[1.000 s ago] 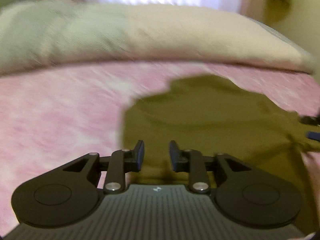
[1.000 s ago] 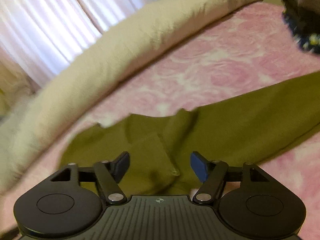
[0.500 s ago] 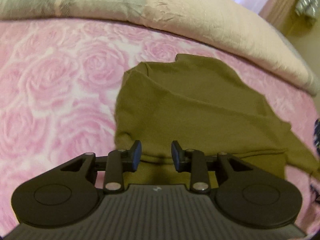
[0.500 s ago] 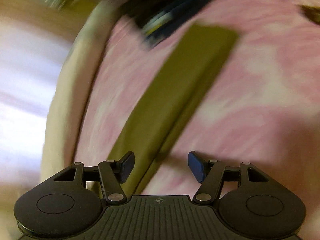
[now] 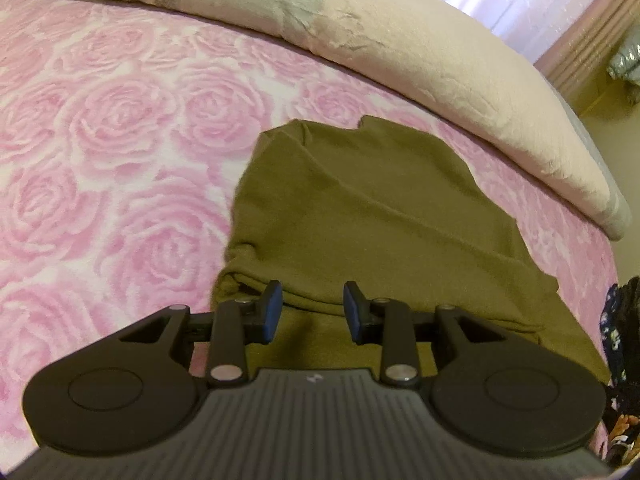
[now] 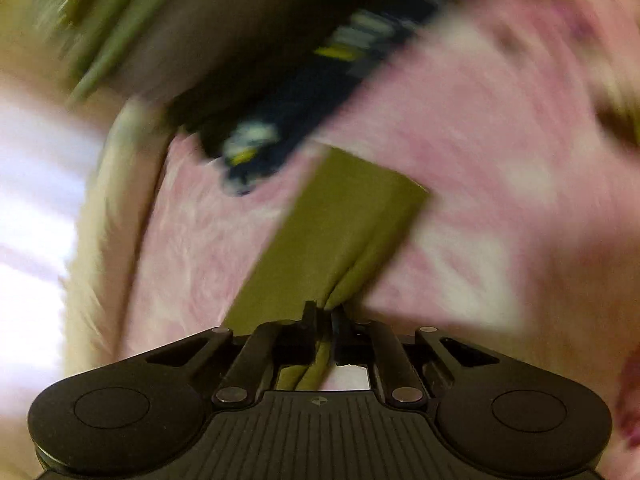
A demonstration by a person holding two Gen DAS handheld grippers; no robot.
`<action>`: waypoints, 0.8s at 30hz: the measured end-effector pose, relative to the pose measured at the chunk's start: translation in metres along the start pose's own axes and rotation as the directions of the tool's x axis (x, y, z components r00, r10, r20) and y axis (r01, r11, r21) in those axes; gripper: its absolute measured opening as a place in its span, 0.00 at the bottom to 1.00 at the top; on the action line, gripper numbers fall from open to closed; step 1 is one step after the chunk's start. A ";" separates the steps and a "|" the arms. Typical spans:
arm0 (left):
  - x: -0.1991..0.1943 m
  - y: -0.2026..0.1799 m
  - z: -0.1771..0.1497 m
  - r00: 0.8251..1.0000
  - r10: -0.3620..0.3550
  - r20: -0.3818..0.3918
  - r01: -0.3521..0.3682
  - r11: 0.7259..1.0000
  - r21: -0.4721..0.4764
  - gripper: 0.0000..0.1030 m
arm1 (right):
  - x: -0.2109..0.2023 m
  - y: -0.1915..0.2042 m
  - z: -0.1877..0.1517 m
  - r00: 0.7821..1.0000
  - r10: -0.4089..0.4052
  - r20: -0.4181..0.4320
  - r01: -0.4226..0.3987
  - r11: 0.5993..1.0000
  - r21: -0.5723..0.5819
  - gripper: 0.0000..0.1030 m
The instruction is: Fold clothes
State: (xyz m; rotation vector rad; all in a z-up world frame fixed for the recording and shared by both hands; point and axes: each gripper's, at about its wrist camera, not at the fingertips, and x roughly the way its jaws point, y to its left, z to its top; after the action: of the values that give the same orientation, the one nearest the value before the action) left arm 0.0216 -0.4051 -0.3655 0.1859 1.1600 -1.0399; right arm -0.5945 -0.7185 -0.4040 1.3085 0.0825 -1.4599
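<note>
Olive garment (image 5: 360, 216) lengthwise away, left hand-held gripper (image 5: 313, 312) agape, right hand-held gripper (image 6: 323, 314) pinching its strip.

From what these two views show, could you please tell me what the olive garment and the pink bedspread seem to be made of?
The olive garment looks like a soft matte knit, perhaps cotton jersey: it drapes in gentle folds and bunches where the right gripper has its jaws shut on a strip of it. The pink bedspread looks like plush fleece with raised rose reliefs, fuzzy and without sheen.
</note>
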 end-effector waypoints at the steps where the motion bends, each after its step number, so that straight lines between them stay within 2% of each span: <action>1: -0.003 0.002 -0.001 1.000 -0.006 -0.002 0.006 1.000 -0.010 0.28 | -0.006 0.026 -0.008 1.000 0.008 0.026 -0.005 0.992 -0.125 0.05; 2: -0.005 0.005 -0.003 1.000 -0.013 -0.004 0.013 1.000 -0.021 0.28 | -0.013 0.057 -0.021 0.999 0.027 0.044 -0.014 0.965 -0.261 0.04; 3: -0.008 0.007 -0.006 1.000 -0.020 -0.008 0.020 0.999 -0.033 0.28 | -0.020 0.089 -0.037 0.996 0.064 0.056 -0.037 0.922 -0.386 0.04; 5: -0.013 0.011 -0.013 0.999 -0.033 -0.016 0.032 0.998 -0.058 0.28 | -0.038 0.146 -0.077 0.986 0.157 0.058 -0.093 0.802 -0.590 0.04; 7: -0.020 0.019 -0.020 0.999 -0.044 -0.016 0.042 0.993 -0.110 0.28 | -0.056 0.194 -0.127 0.964 0.266 0.006 -0.178 0.661 -0.729 0.04; 10: -0.029 0.033 -0.030 0.998 -0.060 -0.007 0.058 0.979 -0.193 0.29 | -0.085 0.246 -0.220 0.903 0.400 -0.160 -0.330 0.405 -0.853 0.04; 11: -0.031 0.037 -0.032 0.998 -0.062 -0.004 0.060 0.974 -0.217 0.29 | -0.089 0.259 -0.259 0.888 0.395 -0.235 -0.364 0.293 -0.884 0.04; 12: -0.033 0.042 -0.034 0.998 -0.060 -0.003 0.057 0.970 -0.236 0.29 | -0.089 0.265 -0.294 0.889 0.353 -0.291 -0.376 0.205 -0.904 0.04; 13: -0.034 0.045 -0.036 0.998 -0.058 -0.004 0.055 0.966 -0.254 0.29 | -0.088 0.271 -0.328 0.889 0.305 -0.341 -0.390 0.117 -0.913 0.10; 15: -0.034 0.052 -0.038 0.998 -0.059 -0.009 0.054 0.958 -0.281 0.29 | -0.085 0.262 -0.381 0.886 0.228 -0.403 -0.412 -0.008 -0.911 0.77; 16: -0.033 0.053 -0.039 0.998 -0.064 -0.010 0.058 0.956 -0.289 0.30 | -0.083 0.254 -0.403 0.884 0.199 -0.424 -0.421 -0.057 -0.905 0.80; 19: -0.029 0.052 -0.040 0.996 -0.092 -0.011 0.084 0.951 -0.297 0.31 | -0.079 0.232 -0.428 0.892 0.100 -0.440 -0.433 -0.081 -0.898 0.80; 21: -0.020 0.047 -0.038 0.993 -0.119 -0.013 0.110 0.949 -0.295 0.31 | -0.070 0.221 -0.419 0.894 0.025 -0.446 -0.446 -0.018 -0.895 0.80; 24: -0.001 0.035 -0.031 0.986 -0.165 -0.009 0.154 0.941 -0.303 0.31 | -0.061 0.204 -0.389 0.910 -0.028 -0.415 -0.408 0.128 -0.904 0.80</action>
State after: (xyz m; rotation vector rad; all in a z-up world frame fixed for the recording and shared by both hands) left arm 0.0278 -0.3664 -0.3910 -0.1345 1.3668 -0.9889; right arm -0.2088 -0.4995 -0.3919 0.3264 0.9459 -0.5591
